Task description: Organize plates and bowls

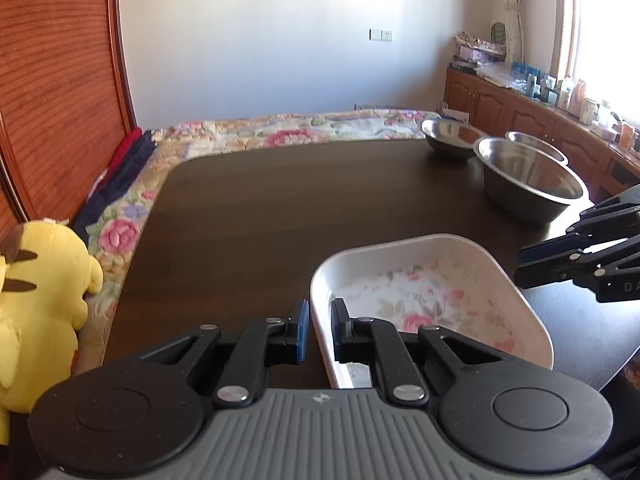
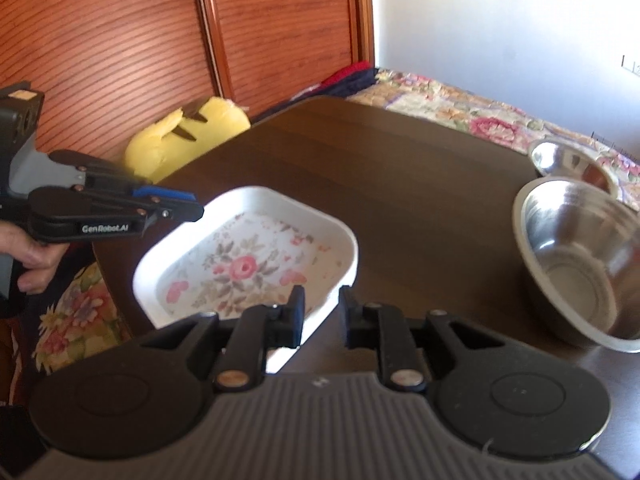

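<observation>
plush (image 1: pixel 44 304) at far left, off the table, against the wood panel (image 1: pixel 60 80). not part of the job.

table (image 1: pixel 280 208) dark wood, mostly bare on its left half.

left gripper (image 1: pixel 319 330): jaws drawn together on the near-left rim of the dish (image 1: pixel 432 292), one pad outside the wall, one inside. reads as a firm pinch. the right wrist view shows the same gripper from the side, a hand (image 2: pixel 30 256) on its grip, tips at the dish's left edge.

dish: white, rectangular, floral print inside, near the table's front edge. whether it rests flat or is lifted a little cannot be told.

right gripper (image 2: pixel 322 312): straddles the near-right rim of the dish, jaws opening, a gap showing at the outer pad. judged to be letting go, not clamped.

bowls, right side: large steel bowl (image 1: pixel 532 184) closest, a second bowl (image 1: pixel 452 136) behind it at the far edge, and a third rim (image 1: pixel 536 144) peeking behind the large one. all three stand apart, none nested.

progress, judged: early. nothing stacked or grouped yet; the dish is the only piece in hand. left to do: settle the dish, then nest or line up the three bowls. no flat plates visible.
</observation>
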{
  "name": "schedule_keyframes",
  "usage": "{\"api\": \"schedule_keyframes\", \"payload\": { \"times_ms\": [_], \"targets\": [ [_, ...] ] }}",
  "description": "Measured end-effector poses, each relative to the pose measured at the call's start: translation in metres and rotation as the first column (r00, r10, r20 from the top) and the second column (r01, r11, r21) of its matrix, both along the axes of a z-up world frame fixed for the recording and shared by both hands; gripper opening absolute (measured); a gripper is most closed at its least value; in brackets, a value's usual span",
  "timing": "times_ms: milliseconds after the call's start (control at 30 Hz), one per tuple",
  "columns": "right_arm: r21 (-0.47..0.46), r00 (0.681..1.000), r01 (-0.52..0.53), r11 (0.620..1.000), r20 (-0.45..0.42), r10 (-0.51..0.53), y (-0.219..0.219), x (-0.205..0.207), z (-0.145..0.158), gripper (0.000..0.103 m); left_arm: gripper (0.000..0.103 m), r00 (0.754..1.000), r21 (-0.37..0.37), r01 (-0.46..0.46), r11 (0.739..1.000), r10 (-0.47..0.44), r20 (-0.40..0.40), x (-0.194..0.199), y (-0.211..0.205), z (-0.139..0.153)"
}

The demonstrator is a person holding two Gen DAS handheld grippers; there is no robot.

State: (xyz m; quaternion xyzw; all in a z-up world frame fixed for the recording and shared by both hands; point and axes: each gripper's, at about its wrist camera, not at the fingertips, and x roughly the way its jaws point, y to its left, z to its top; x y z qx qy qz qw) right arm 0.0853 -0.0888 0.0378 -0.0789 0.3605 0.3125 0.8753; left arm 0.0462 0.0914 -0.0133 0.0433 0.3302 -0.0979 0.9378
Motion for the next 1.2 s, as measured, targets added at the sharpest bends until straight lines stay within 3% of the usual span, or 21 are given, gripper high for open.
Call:
{"api": "schedule_keyframes", "payload": {
  "times_ms": [433,633,700,767,933,1000,1067,1200],
  "targets": [
    [0.063,0.982,0.098,0.993,0.157,-0.107,-0.037,-0.011,0.019,0.02,0.015,0.993,-0.01,0.079,0.997,-0.077,0.087,-0.003,-0.041,0.023],
    [0.083,0.965,0.152,0.985,0.203,-0.166,-0.064,-0.014,0.023,0.02,0.024,0.985,-0.03,0.132,0.991,-0.128,0.118,0.006,-0.072,0.027],
    [0.084,0.957,0.175,0.981,0.221,-0.19,-0.075,-0.014,0.024,0.02,0.028,0.983,-0.041,0.149,0.988,-0.144,0.118,0.013,-0.084,0.026],
    [0.091,0.946,0.201,0.975,0.24,-0.218,-0.085,-0.013,0.025,0.02,0.041,0.98,-0.049,0.166,0.985,-0.16,0.118,0.019,-0.095,0.026],
    [0.116,0.919,0.263,0.958,0.272,-0.285,-0.11,-0.007,0.023,0.022,0.061,0.973,-0.061,0.202,0.978,-0.193,0.129,0.033,-0.12,0.028],
    [0.126,0.907,0.284,0.95,0.285,-0.309,-0.118,-0.004,0.022,0.029,0.069,0.971,-0.073,0.211,0.975,-0.2,0.134,0.038,-0.13,0.03],
    [0.128,0.894,0.302,0.945,0.306,-0.327,-0.127,-0.002,0.02,0.045,0.081,0.968,-0.084,0.216,0.973,-0.203,0.146,0.043,-0.136,0.032],
    [0.149,0.877,0.324,0.934,0.323,-0.355,-0.142,0.006,0.016,0.065,0.089,0.967,-0.096,0.214,0.972,-0.197,0.164,0.053,-0.146,0.034]
  ]
}}
